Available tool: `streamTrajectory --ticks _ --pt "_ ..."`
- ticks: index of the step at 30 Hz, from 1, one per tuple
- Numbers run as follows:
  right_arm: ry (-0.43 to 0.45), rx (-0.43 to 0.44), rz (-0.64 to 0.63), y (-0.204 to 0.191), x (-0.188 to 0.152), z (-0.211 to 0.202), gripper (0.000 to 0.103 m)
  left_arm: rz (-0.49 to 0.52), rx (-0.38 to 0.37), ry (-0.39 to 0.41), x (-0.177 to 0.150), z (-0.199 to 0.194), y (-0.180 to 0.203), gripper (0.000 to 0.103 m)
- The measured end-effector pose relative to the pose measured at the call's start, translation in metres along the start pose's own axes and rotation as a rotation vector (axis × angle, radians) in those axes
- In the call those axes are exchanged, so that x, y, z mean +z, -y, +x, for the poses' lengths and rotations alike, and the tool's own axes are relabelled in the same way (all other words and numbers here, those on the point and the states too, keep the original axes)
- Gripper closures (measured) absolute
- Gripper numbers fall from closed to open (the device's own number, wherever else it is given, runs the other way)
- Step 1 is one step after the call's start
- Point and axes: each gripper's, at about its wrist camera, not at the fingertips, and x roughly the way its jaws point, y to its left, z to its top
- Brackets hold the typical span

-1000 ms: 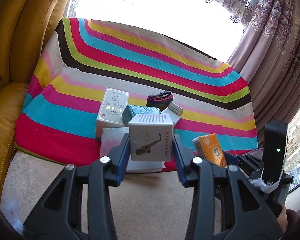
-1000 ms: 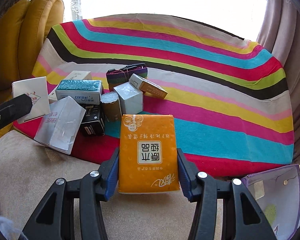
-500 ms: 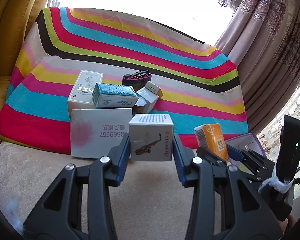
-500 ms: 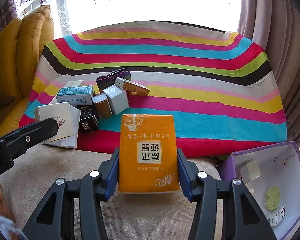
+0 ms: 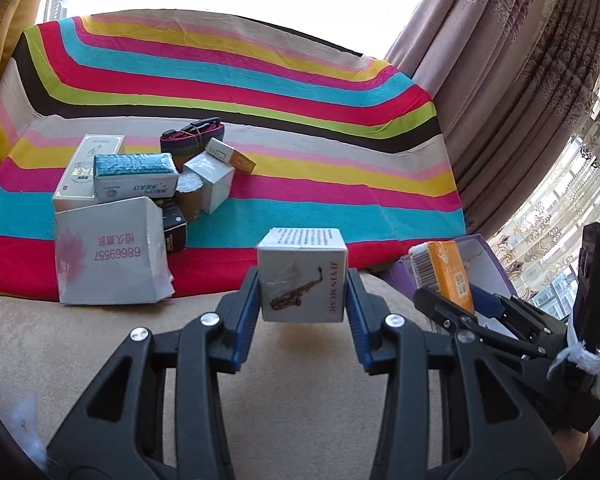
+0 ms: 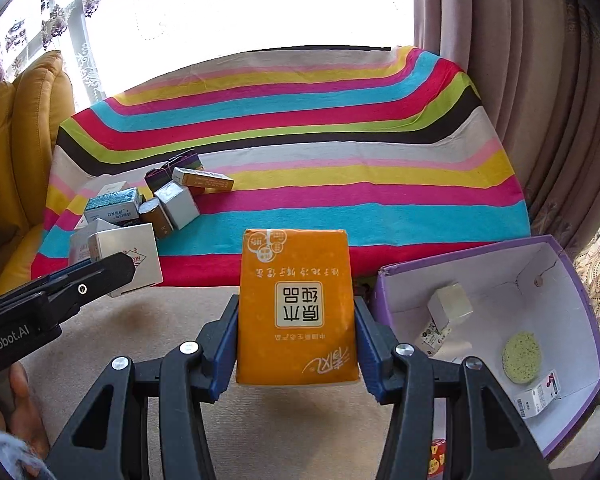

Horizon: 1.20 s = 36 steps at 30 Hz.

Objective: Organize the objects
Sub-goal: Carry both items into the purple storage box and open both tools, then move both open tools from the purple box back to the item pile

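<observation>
A beige sofa seat (image 5: 300,380) w/ a bright striped blanket (image 5: 260,92) draped over its back fills both views; curtains hang at the right. At the seat's right end sits an open purple box (image 6: 572,280), white inside, already holding a few small items incl. a cream cube and a green sponge disc. On the blanket's left, a pile of small boxes (image 5: 140,192) waits, well apart from the purple box. The right gripper (image 6: 296,344) is clamped on an orange tissue pack (image 6: 296,308), held clear of the seat, just left of the purple box. The left gripper (image 5: 302,300) grasps a white cube box (image 5: 302,276) printed w/ a saxophone, also lifted. Likely step: carry both to the purple box. To do it well, bring the right gripper over the opening first, lower the pack onto bare floor inside, away from the cube, then let go; keep the left gripper back so the two don't collide.
</observation>
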Motion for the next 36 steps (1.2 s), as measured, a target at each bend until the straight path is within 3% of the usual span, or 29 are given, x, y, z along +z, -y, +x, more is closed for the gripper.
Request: streamTrajectory --ticks 16,21,23,25,26,31,36 --pt "0.05 -0.288 0.16 0.123 -0.01 -0.045 0.051 0.136 -0.229 -0.107 0.0 0.05 0.114 0.058" --pt "0.079 -0.353 0.201 0.142 -0.01 -0.057 0.049 0.166 -0.354 -0.157 0.001 0.063 0.142 0.056" --pt "0.087 -0.378 0.217 0.149 -0.009 -0.061 0.044 0.183 -0.355 -0.179 -0.001 0.066 0.151 0.042" --pt "0.103 -0.381 0.224 0.153 -0.009 -0.065 0.029 0.185 -0.353 -0.18 -0.002 0.065 0.149 0.035" --pt "0.11 -0.378 0.223 0.152 -0.009 -0.067 0.027 0.177 -0.351 -0.182 -0.001 0.064 0.147 0.034" --pt "0.116 -0.36 0.215 0.149 -0.006 -0.068 0.024 0.169 -0.296 -0.156 0.0 0.054 0.133 0.034" --pt "0.119 -0.346 0.193 0.137 -0.002 -0.068 0.023 0.167 -0.228 -0.128 0.002 0.044 0.123 0.026"
